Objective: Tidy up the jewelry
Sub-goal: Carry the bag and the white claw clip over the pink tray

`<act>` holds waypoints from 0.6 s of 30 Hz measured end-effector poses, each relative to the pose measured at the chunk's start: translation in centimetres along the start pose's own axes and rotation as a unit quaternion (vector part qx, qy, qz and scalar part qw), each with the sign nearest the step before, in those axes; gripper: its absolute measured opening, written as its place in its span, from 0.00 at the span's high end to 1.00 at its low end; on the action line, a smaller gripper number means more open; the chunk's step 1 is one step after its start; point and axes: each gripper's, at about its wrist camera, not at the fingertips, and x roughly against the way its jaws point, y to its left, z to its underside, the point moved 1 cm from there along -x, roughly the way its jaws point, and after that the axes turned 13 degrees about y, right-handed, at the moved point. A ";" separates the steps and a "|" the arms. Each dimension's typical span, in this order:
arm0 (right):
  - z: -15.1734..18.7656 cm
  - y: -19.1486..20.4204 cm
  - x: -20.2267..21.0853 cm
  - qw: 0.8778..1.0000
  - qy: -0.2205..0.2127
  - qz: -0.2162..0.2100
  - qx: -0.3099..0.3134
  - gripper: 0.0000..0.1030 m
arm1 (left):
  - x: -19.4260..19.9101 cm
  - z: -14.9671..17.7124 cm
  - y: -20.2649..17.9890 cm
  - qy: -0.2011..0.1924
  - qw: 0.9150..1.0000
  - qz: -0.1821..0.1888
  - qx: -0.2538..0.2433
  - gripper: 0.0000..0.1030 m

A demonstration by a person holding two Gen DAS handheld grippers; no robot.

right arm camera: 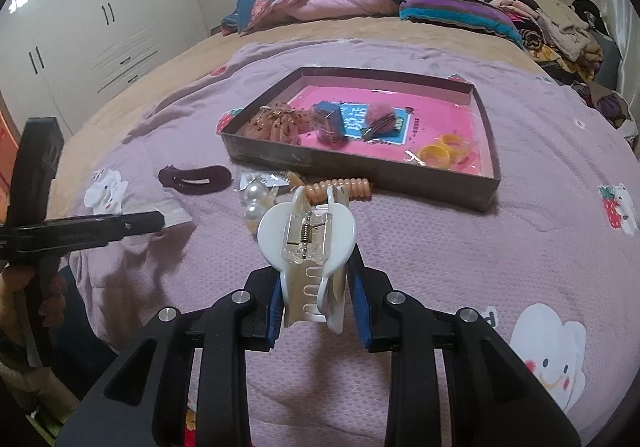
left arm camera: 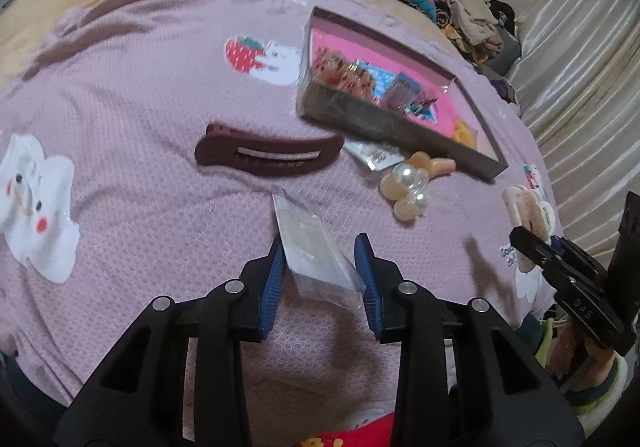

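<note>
On a bed spread with a lilac blanket (right arm camera: 420,247), the left gripper (left arm camera: 320,247) pinches a clear plastic packet (left arm camera: 312,247) between its blue pads, the packet's long axis running forward along the fingers and tilting up to the left at its far tip. The right gripper (right arm camera: 316,275) clamps a white claw clip (right arm camera: 308,235), its spring facing the camera and its teeth pointing back down between the fingers. Ahead of both, a shallow brown tray (right arm camera: 360,171) with a pink floor lies askew near the blanket's middle, holding hair ties and small trinkets. Just beside the tray's near wall rest a peach spiral hair tie (right arm camera: 340,185) and a pearl hair ornament (left arm camera: 408,187). A maroon barrette (left arm camera: 268,155) lies off the tray's near left corner, its long axis roughly parallel to that near wall.
</note>
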 end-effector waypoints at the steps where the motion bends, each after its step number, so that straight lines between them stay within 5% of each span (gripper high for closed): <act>1: 0.0 -0.2 0.1 1.000 -0.001 0.000 -0.003 0.73 | 0.5 -0.2 -0.3 -0.006 1.000 -0.002 -0.005 0.76; 18: -2.2 -2.4 2.1 0.999 -0.035 0.006 -0.028 0.73 | 6.0 -5.9 -5.2 -0.077 0.995 0.015 -0.059 0.77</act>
